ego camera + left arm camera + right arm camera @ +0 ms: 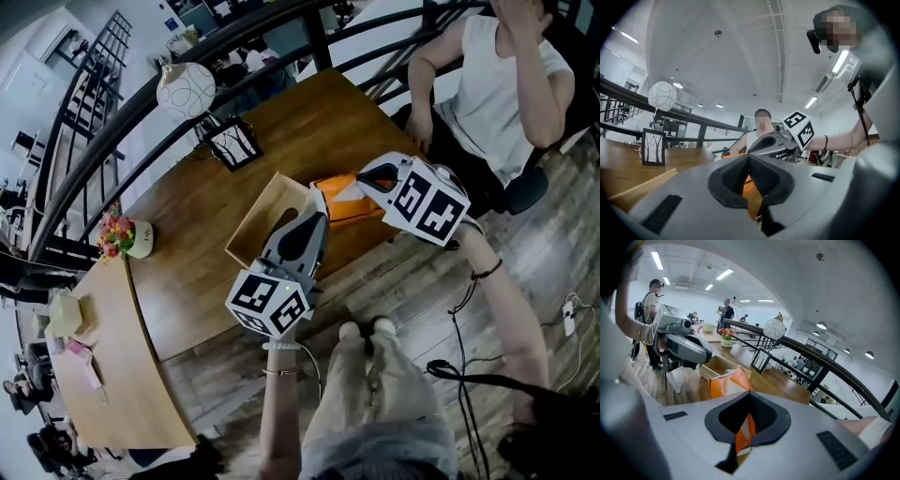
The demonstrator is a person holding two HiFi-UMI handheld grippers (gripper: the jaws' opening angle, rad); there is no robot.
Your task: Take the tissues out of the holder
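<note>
An orange and white tissue pack [339,204] hangs above the table's front edge, just right of the open wooden holder [255,223]. Both grippers pinch it. My left gripper [320,210] is shut on the pack's left end, and orange shows between its jaws [749,161] in the left gripper view. My right gripper [362,184] is shut on the right end. In the right gripper view the tissue pack [725,383] stretches from the right gripper [749,398] toward the holder [714,368] and the left gripper [680,345].
On the curved wooden table [309,122] stand a black picture frame [232,145], a white globe lamp [186,89] and a flower pot [124,236]. A seated person [502,89] is at the far right. A black railing [112,141] runs behind.
</note>
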